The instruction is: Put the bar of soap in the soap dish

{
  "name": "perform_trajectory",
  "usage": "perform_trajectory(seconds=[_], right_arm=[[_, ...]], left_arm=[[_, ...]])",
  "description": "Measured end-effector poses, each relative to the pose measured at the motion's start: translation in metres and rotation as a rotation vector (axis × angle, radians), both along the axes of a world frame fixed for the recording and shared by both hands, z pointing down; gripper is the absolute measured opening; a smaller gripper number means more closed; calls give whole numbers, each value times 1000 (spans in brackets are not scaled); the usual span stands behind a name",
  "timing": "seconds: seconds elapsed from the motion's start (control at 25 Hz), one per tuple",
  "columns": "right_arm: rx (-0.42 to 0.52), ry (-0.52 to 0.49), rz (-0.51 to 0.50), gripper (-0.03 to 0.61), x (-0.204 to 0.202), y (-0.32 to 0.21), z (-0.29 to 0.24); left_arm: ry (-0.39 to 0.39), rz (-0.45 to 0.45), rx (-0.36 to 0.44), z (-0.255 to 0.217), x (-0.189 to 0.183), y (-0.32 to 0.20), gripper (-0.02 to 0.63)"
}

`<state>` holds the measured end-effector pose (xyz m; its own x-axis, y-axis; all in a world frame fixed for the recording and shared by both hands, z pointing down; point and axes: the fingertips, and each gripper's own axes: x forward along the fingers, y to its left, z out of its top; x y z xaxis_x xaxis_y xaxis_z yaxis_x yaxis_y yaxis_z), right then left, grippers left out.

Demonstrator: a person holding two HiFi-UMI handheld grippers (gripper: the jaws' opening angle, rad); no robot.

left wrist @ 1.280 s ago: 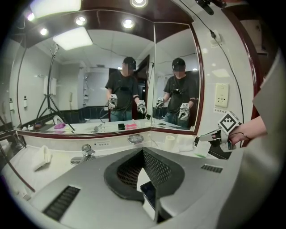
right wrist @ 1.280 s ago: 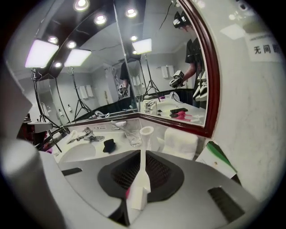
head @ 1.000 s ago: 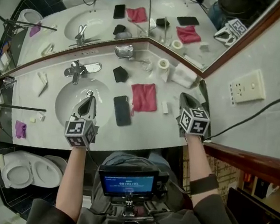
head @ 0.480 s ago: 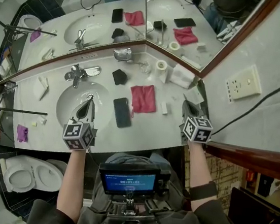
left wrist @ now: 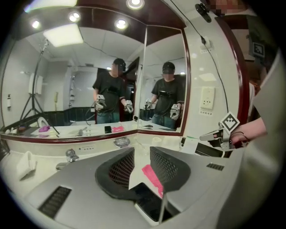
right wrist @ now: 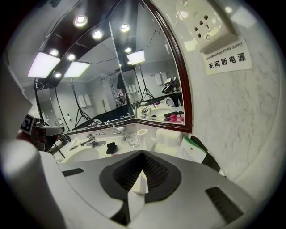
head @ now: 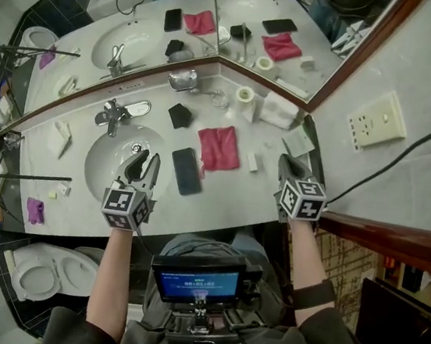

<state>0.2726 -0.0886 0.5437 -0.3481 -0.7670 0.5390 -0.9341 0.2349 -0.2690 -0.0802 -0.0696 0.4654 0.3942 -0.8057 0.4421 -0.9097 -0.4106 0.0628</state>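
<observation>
Two grippers hang over the white counter (head: pixel 223 200). The basin (head: pixel 106 169) lies under the left gripper (head: pixel 149 159) and spreads to its left. The right gripper (head: pixel 285 161) is well off to the right, near the wall. Ahead of both and between them lie a red cloth (head: pixel 218 148) and a dark phone (head: pixel 186 171). The metal soap dish (head: pixel 182 80) sits far ahead of the left gripper, against the mirror, and far ahead and to the left of the right one.

The bar of soap (head: pixel 253 162), smallest of all, lies on the counter just beside the right gripper, slightly to its left. It is well to the right of the left gripper, so the right hand is clearly nearer. The soap's long axis runs roughly along the line the right gripper points, so jaws closing sideways would probably take its narrow width.

That gripper is clenched tip to tip on nothing and would need to part first. The left gripper's jaws have just been opening. They stand partly apart with nothing between them, only cloth and phone showing beyond.
</observation>
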Motion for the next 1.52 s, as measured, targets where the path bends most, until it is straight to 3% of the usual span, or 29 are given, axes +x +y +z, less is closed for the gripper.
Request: perform_trajectory(seconds=[0.36,0.52,0.72,1.04,1.4,1.44,1.52], right_arm=[[-89,80,38,17,15,15,35],[-174,119,85,17,29,23,57],[-241,146,128,17,45,27,77],[-327,136,175,17,54,36,111],[-363,108,231,17,62,51,133],[-371,106,238,17,63,54,137],[-389,104,251,17,66,61,143]], left_arm=[[-105,436,-165,56,110,-15,339],[-173,619,-236,89,161,-16,407],[-211,796,-304,131,222,-7,444],[-282,904,-393,201,278,0,469],[-385,953,-460,260,296,3,461],[-398,947,-462,263,296,2,445],[-413,925,-457,267,295,-1,347]])
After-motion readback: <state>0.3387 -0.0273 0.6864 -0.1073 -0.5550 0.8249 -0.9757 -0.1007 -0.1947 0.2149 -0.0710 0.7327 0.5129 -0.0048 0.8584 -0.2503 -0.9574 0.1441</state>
